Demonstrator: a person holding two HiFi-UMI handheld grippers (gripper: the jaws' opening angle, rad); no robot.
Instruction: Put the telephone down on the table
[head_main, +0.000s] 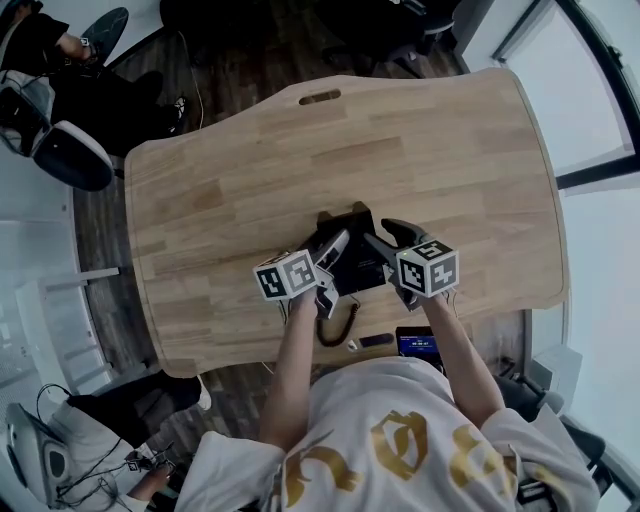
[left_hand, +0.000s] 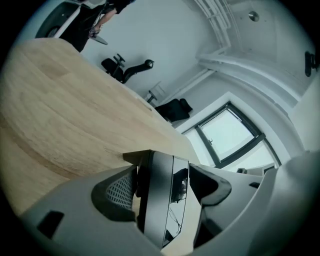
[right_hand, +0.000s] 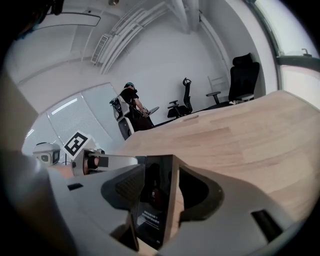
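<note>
A black telephone (head_main: 352, 265) lies near the front edge of the wooden table (head_main: 250, 170), its coiled cord (head_main: 340, 325) hanging over that edge. My left gripper (head_main: 335, 248) sits on the telephone's left side and my right gripper (head_main: 385, 242) on its right side. In the left gripper view the telephone's edge (left_hand: 160, 200) stands between the wide jaws of the left gripper (left_hand: 162, 182), with a sliver of table showing beside the right pad. In the right gripper view the telephone (right_hand: 155, 205) stands between the jaws of the right gripper (right_hand: 162, 187), a strip of table showing beside one pad.
The tabletop stretches away bare beyond the telephone, with a slot (head_main: 319, 97) near its far edge. Office chairs (right_hand: 242, 80) stand past the table. A person sits at the far left (head_main: 45, 45). A small lit screen (head_main: 417, 343) shows below the near edge.
</note>
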